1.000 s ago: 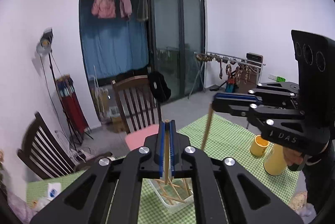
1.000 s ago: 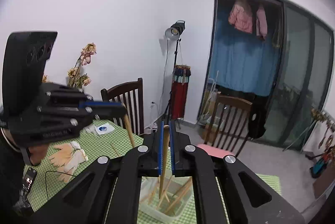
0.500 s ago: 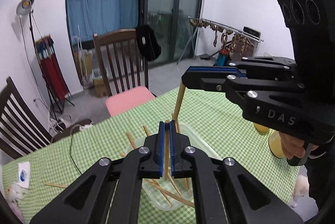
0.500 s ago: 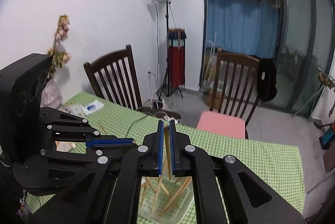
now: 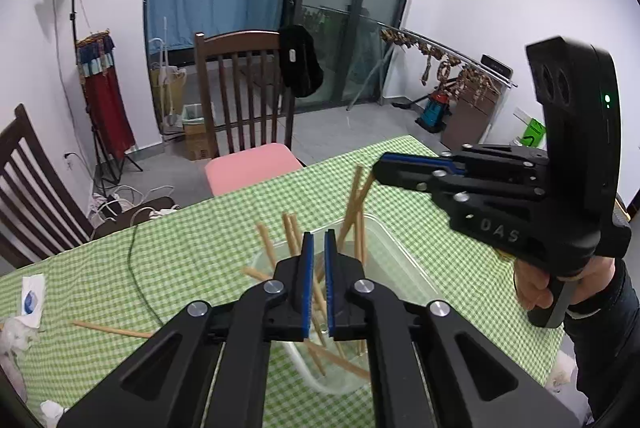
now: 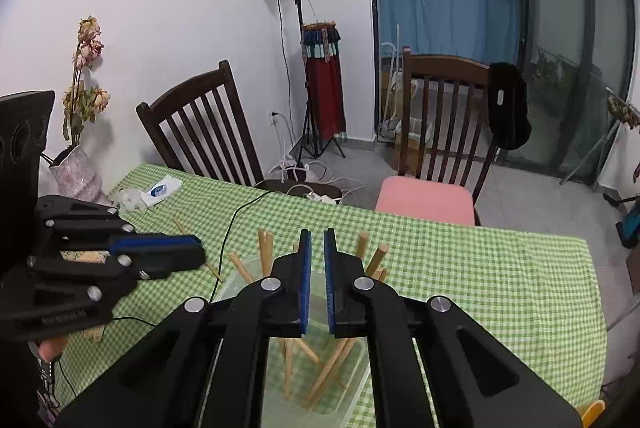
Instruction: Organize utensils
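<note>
Both tongs have dropped toward the clear tub, now just below and ahead of them. My right tongs stay clamped on a near-upright chopstick, its lower end inside the tub. Only the left camera shows that; the right's own slit looks empty. The left tongs are pressed together (pinching a stick? can't tell)

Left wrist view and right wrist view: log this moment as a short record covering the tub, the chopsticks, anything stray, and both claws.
container: clear plastic tub on the green checked tablecloth
contents: wooden chopsticks leaning in it, ends above the rim
stray: loose chopstick flat on the cloth, outside the tub
left claw: shut, above the tub; grip unclear
right claw: shut, above the tub; grip unclear
</note>
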Demonstrator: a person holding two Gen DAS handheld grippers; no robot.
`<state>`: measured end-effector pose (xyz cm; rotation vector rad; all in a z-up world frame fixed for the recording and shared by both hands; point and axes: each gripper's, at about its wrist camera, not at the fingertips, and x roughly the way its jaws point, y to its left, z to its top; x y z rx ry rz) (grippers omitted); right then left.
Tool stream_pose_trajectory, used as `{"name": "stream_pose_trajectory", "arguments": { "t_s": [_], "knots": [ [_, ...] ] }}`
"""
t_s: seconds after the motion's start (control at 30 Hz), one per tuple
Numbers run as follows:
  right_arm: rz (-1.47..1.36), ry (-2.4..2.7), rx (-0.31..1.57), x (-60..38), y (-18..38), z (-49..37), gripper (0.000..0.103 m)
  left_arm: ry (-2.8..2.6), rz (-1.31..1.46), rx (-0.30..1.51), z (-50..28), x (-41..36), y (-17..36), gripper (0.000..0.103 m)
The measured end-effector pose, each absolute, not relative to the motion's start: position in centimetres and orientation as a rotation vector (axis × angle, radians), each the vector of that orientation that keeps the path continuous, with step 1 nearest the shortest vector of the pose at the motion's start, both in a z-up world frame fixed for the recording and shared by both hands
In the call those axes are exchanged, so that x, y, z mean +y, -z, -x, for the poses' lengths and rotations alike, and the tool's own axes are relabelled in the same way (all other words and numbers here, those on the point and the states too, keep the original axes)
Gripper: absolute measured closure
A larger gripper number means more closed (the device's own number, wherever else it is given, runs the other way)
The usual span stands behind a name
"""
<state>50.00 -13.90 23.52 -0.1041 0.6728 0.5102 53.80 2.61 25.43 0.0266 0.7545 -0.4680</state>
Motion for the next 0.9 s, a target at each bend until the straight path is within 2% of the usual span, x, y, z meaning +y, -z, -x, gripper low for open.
{"name": "stream_pose_trajectory", "arguments": {
  "t_s": [0.07,0.13,0.2,0.27,0.33,0.4,0.47,0.57,0.67,0.9],
  "knots": [
    [0.130,-0.497,0.668,-14.0,-24.3,-49.2,0.097,0.458,-0.037,0.749,-53.0,3.1,-26.1,0.100],
    [0.158,-0.481,0.667,-14.4,-24.6,-48.6,0.097,0.442,-0.040,0.747,-52.0,3.5,-26.7,0.088],
    [0.189,-0.456,0.690,-14.9,-24.6,-47.7,0.096,0.409,-0.030,0.751,-50.9,4.1,-27.0,0.051],
    [0.210,-0.427,0.719,-15.7,-24.2,-46.6,0.092,0.353,-0.042,0.761,-49.7,4.8,-26.7,0.050],
    [0.236,-0.397,0.731,-16.4,-24.0,-45.5,0.080,0.320,-0.059,0.784,-48.6,5.0,-26.3,0.049],
    [0.252,-0.368,0.719,-17.0,-24.0,-44.2,0.053,0.274,-0.050,0.796,-47.1,5.7,-26.2,0.040],
    [0.269,-0.343,0.706,-17.6,-24.3,-42.8,0.052,0.246,-0.050,0.784,-45.5,6.0,-26.6,0.035],
    [0.271,-0.310,0.684,-18.5,-24.9,-40.3,0.037,0.215,-0.069,0.732,-42.5,6.1,-27.5,0.023],
    [0.262,-0.310,0.650,-19.1,-25.3,-37.8,0.035,0.181,-0.065,0.626,-38.4,6.3,-28.1,0.013],
    [0.183,-0.313,0.565,-20.3,-24.3,-32.3,0.033,0.119,-0.046,0.530,-31.1,5.2,-24.9,0.013]
  ]
}}
